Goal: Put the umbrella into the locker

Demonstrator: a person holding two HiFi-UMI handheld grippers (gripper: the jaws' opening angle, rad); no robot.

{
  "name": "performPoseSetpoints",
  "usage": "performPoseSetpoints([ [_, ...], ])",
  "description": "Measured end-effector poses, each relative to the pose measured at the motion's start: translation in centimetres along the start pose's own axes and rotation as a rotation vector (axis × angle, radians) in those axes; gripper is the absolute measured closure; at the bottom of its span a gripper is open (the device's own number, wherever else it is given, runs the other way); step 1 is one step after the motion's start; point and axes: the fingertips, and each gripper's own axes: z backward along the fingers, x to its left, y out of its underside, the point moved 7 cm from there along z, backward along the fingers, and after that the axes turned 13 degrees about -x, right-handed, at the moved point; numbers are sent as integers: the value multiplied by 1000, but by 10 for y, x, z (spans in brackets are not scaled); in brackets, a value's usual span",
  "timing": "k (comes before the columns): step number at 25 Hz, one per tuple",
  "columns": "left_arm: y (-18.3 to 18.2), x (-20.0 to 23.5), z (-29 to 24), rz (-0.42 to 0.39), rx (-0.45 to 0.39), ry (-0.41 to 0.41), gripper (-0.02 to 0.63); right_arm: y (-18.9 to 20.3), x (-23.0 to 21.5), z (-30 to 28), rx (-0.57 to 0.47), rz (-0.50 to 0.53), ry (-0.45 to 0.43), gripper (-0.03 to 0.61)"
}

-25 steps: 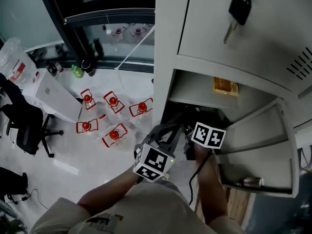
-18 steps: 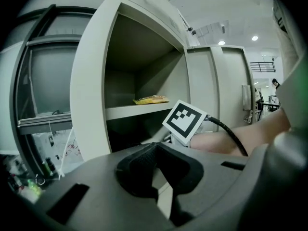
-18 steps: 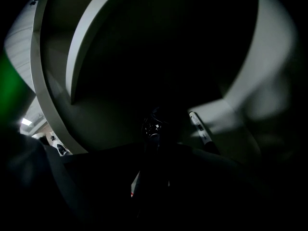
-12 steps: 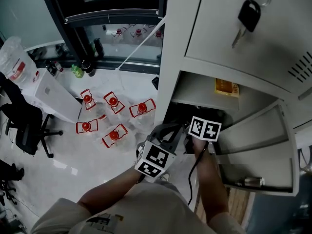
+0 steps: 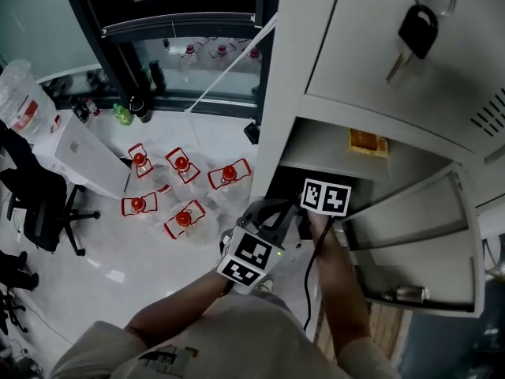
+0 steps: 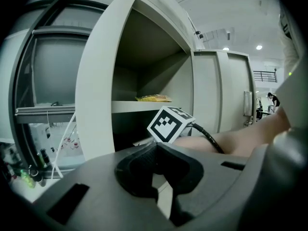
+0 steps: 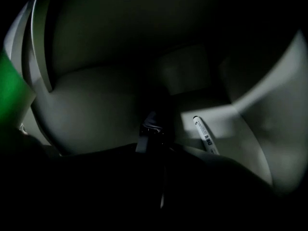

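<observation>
The grey locker (image 5: 272,93) stands with its lower compartment open. My right gripper (image 7: 155,147) reaches into that dark compartment; in the head view only its marker cube (image 5: 326,197) and the hand behind it show. The black folded umbrella (image 7: 153,123), with a pale strap, pokes out from the tips of the right jaws, above the compartment floor. Those jaws have just been closing a little and stand nearly together on the umbrella's end. My left gripper (image 5: 271,210) waits outside by the locker's left edge, shut (image 6: 154,174) and holding nothing.
A white marker pen (image 7: 205,134) lies on the compartment floor to the right of the umbrella. A yellow packet (image 5: 368,142) sits on the shelf above. The open door (image 5: 410,212) hangs at the right. A key (image 5: 414,34) is in the upper door. Water bottles (image 5: 183,196) stand on the floor.
The right gripper's marker cube has moved further into the lower compartment, up and slightly left in the head view. The left gripper has hardly moved.
</observation>
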Motion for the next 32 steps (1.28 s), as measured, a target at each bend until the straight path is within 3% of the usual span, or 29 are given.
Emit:
performPoseSetpoints([
  [6, 1, 2, -1, 14, -3, 0, 606, -4, -6, -12, -33, -68, 18, 451],
  [14, 0, 1, -1, 23, -13, 14, 605, -5, -6, -5, -67, -55, 19, 451],
  [21, -5, 2, -1, 9, -21, 34, 604, -13, 0, 26, -130, 22, 5, 454],
  [28, -22, 4, 1, -7, -51, 57, 606, -36, 24, 77, -247, 150, -13, 520],
  [32, -37, 2, 6, -39, -86, 72, 604, -51, 42, 109, -339, 146, -26, 543],
])
